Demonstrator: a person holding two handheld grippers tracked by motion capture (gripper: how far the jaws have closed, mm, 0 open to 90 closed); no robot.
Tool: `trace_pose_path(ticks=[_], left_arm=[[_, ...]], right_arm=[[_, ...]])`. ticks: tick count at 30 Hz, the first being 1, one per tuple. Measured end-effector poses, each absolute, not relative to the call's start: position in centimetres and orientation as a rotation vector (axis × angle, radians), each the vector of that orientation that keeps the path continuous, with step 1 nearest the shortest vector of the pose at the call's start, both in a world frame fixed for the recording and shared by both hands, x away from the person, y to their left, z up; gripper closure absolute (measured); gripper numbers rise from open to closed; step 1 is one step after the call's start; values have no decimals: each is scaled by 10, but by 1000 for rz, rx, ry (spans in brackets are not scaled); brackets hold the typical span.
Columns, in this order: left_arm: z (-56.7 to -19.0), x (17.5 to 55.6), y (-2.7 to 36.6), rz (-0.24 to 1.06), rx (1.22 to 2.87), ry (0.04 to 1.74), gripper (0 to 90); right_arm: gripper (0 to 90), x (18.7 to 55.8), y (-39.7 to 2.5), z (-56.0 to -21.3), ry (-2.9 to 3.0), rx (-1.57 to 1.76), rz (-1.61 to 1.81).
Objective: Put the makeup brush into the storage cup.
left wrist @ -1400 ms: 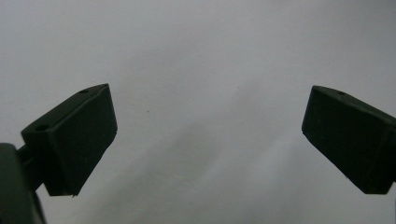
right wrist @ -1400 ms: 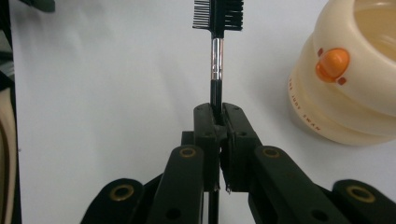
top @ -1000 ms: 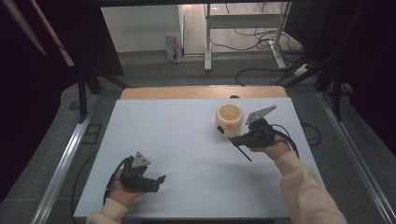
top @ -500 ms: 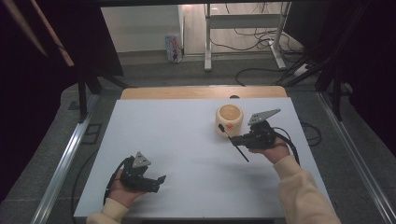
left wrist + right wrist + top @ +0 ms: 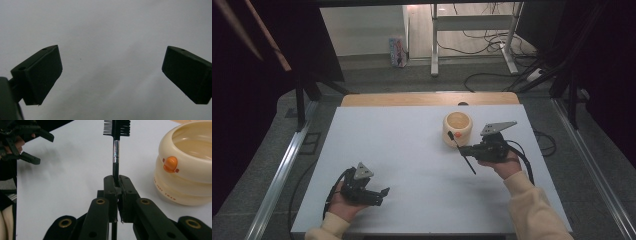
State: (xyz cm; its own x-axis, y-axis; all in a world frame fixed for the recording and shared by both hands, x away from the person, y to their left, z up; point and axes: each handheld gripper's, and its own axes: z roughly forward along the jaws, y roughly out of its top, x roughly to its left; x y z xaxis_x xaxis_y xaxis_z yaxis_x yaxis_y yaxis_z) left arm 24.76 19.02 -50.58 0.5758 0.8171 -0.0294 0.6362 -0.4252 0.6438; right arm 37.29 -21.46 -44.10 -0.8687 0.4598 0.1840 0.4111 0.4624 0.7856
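A black brush (image 5: 462,152) with a comb-and-bristle head (image 5: 117,128) and a silver band on its thin handle sticks out of my right gripper (image 5: 466,149), whose jaws are shut on the handle (image 5: 115,170). The brush is slanted in the high view, with one end next to the cream cup (image 5: 458,128). The cup (image 5: 186,173) is squat and ribbed, has an orange duck beak on its side, and looks empty. My left gripper (image 5: 383,195) rests at the table's front left with its jaws wide apart (image 5: 111,67) and only white table between them. It also appears far off (image 5: 44,148) in the right gripper view.
The white table top (image 5: 402,145) has a wooden strip (image 5: 427,98) along its far edge. Metal rails run down both sides. Cables and a desk frame (image 5: 472,30) lie on the floor beyond.
My right gripper has drifted slightly to the right with the brush still in it. The left gripper has stayed put.
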Motion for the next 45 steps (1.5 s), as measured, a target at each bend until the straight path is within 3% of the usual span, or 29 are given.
trace_pose_path(ticks=[45], left_arm=[[-506, 250, 188, 390, 2200, 1142, 42]], right_arm=[[856, 379, -231, -436, 2344, 1006, 1651]])
